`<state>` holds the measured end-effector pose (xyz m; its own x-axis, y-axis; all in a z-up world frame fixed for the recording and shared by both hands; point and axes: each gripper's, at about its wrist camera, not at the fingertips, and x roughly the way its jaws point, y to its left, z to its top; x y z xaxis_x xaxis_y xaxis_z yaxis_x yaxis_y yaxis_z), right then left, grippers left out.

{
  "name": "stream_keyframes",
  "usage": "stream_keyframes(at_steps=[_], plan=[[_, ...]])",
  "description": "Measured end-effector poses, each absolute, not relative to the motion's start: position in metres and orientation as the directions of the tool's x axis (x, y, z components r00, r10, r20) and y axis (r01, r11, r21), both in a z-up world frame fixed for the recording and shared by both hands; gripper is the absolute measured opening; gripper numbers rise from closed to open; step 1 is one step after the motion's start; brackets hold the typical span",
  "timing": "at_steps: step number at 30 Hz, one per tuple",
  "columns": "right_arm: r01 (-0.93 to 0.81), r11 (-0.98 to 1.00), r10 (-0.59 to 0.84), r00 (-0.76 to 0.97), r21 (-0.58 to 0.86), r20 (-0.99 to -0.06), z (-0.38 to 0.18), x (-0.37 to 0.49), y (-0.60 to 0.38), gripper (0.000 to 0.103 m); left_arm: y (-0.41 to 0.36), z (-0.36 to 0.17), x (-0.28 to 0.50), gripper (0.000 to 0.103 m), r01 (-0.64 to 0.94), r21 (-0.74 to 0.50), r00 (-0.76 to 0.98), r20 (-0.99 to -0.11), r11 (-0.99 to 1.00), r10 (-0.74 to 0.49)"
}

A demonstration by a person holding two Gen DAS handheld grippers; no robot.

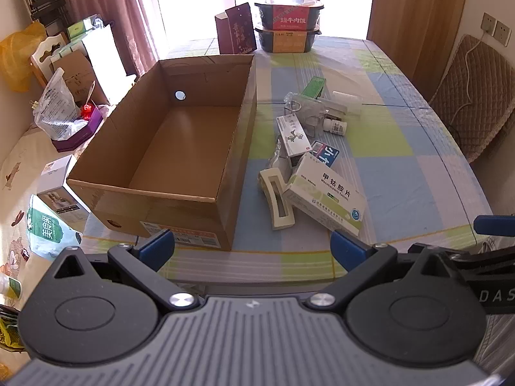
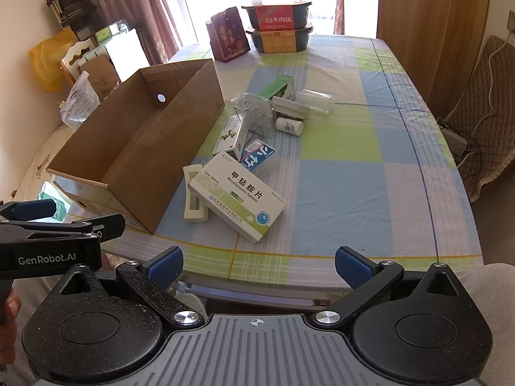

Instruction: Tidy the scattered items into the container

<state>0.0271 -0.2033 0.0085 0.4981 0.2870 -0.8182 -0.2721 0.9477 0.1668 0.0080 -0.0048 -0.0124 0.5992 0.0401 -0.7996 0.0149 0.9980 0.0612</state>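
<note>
Both grippers, left (image 1: pixel 252 246) and right (image 2: pixel 259 265), hovered at the bench's (image 2: pixel 354 186) six o'clock edge, jaws apart, holding nothing. Cardboard box (image 1: pixel 180 148) stood empty; medicine packets (image 1: pixel 325 193) lay scattered at its three o'clock.

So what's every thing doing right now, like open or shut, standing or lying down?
Cardboard box: open, empty.
Big white medicine box: shut, lying on the hair clip.
Hair clip: lying flat.
White pill bottle: capped, on its side.
Blue-and-white box: lying flat, partly covered.
Two meal tubs: stacked, lids on.
Left gripper: open, empty.
Right gripper: open, empty.
</note>
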Motion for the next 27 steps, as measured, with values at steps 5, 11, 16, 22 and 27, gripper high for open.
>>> stream_keyframes(at_steps=[5, 11, 16, 22, 27], plan=[[-0.272, 0.948, 0.288, 0.497, 0.168, -0.819, 0.008, 0.027, -0.204, 0.103, -0.005, -0.013, 0.009, 0.102, 0.017, 0.062, 0.597, -0.801, 0.998, 0.04], [-0.271, 0.947, 0.289, 0.495, 0.171, -0.819, 0.007, 0.028, -0.206, 0.103, -0.006, -0.015, 0.01, 0.102, 0.024, 0.062, 0.594, -0.804, 0.998, 0.036], [-0.271, 0.948, 0.287, 0.497, 0.168, -0.819, 0.006, 0.032, -0.208, 0.103, -0.006, -0.017, 0.012, 0.102, 0.03, 0.065, 0.593, -0.805, 0.997, 0.035], [-0.279, 0.947, 0.287, 0.507, 0.16, -0.813, 0.005, 0.041, -0.213, 0.103, -0.006, -0.018, 0.016, 0.102, 0.049, 0.078, 0.601, -0.798, 0.996, 0.033], [-0.321, 0.926, 0.343, 0.498, 0.198, -0.796, 0.003, 0.052, -0.222, 0.103, 0.0, -0.014, 0.024, 0.102, 0.066, 0.082, 0.623, -0.782, 0.994, 0.023]])
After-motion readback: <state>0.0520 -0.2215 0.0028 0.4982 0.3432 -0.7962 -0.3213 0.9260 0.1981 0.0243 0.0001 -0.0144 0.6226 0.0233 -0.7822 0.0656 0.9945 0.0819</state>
